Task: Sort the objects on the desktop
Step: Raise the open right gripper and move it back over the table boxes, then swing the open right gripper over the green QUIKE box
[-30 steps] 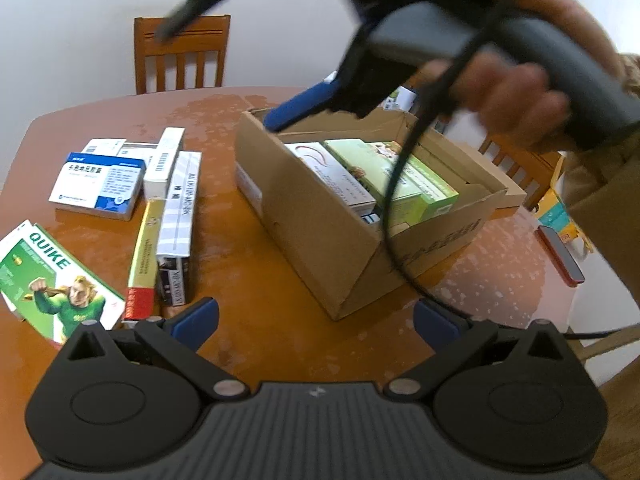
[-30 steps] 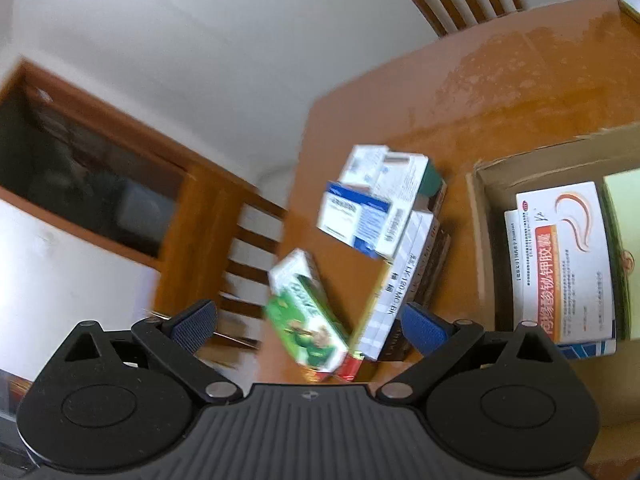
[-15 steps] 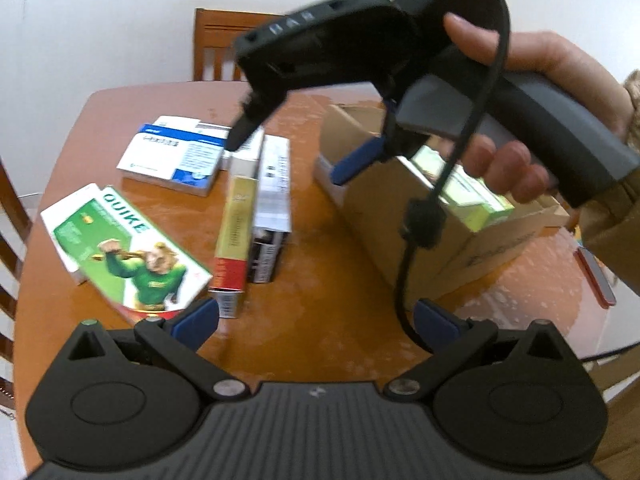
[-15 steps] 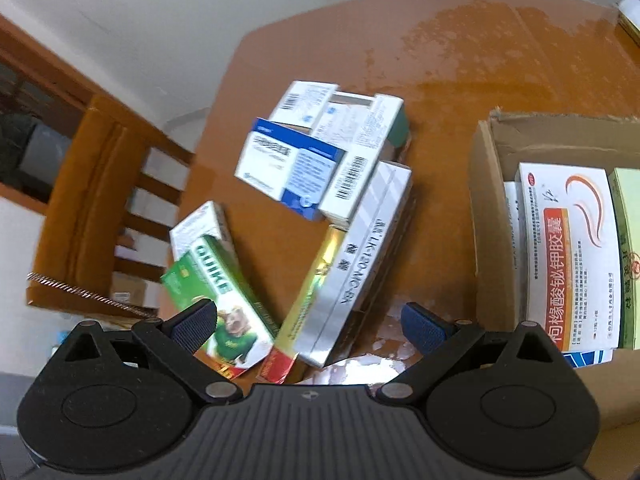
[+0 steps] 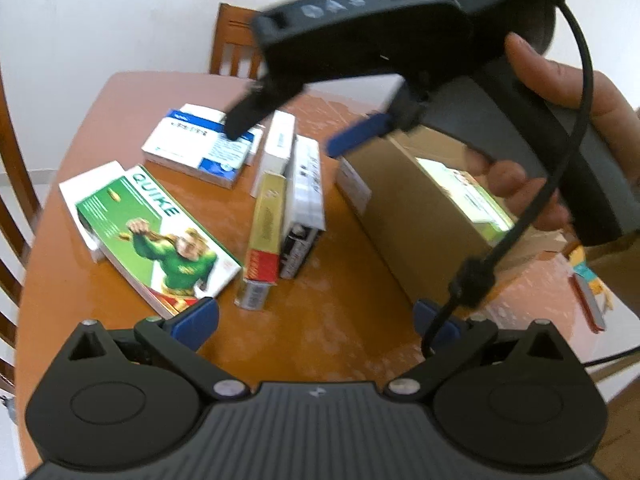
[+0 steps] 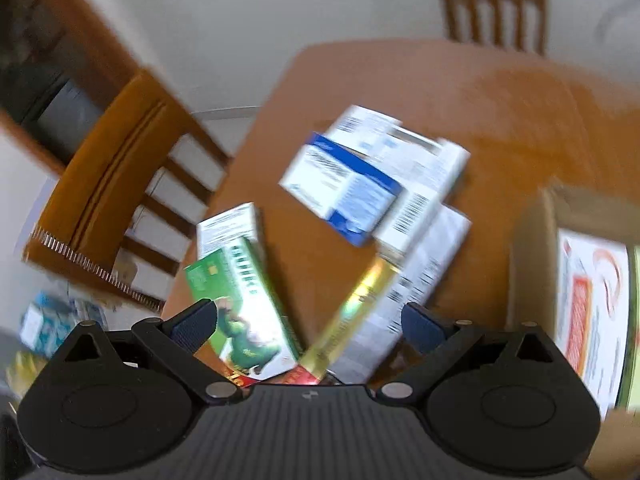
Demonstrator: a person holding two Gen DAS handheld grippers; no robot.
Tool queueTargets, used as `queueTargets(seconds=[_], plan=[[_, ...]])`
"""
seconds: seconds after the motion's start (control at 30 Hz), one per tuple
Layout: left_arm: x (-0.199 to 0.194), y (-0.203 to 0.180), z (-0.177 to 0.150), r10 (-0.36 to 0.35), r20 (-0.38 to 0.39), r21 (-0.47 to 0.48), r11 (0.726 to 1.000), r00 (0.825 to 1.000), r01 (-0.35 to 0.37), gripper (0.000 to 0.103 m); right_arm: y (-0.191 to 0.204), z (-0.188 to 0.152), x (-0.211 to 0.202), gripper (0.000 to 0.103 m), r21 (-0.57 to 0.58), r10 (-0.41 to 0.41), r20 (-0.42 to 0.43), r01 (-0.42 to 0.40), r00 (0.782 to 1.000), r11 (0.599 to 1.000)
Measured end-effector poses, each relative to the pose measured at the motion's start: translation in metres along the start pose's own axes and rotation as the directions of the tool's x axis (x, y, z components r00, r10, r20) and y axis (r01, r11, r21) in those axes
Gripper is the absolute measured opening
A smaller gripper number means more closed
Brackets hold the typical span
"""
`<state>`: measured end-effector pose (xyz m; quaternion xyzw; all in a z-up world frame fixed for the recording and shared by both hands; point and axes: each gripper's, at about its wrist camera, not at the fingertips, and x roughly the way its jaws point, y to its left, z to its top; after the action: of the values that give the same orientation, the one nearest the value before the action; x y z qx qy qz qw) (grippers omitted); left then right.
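while both grippers hang over the table [image 5: 348,320], the left gripper [image 5: 316,320] and right gripper [image 6: 306,318] are wide open and hold nothing. the medicine boxes [image 5: 280,184] lie beside the cardboard box [image 5: 404,208]; the green box [image 6: 240,300] is nearest.

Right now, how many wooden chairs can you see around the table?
2. The far chair stands behind the table; the left chair sits at its left edge. The person's hand blocks the right side, so more may be hidden.
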<state>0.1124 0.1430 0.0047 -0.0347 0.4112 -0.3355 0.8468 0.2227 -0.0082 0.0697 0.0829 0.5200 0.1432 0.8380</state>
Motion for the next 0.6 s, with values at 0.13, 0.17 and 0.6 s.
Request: queueTargets(seconds=[0.13, 0.17, 0.6], plan=[[0.002, -0.004, -0.003, -0.008, -0.028, 0.016, 1.0, 1.0, 0.009, 0.103, 0.019, -0.007, 0.008, 0.101, -0.092, 0.023, -0.021, -0.024, 1.0, 0.995], [0.002, -0.005, -0.003, -0.013, -0.031, 0.018, 1.0, 0.999, 0.013, 0.103, 0.02, -0.009, 0.011, 0.101, -0.092, 0.031, -0.029, -0.033, 0.999, 0.995], [0.005, -0.015, -0.007, -0.036, -0.055, 0.032, 0.999, 0.998, 0.038, 0.103, 0.027, -0.015, 0.009, 0.101, -0.114, 0.071, -0.008, -0.072, 0.997, 0.991]])
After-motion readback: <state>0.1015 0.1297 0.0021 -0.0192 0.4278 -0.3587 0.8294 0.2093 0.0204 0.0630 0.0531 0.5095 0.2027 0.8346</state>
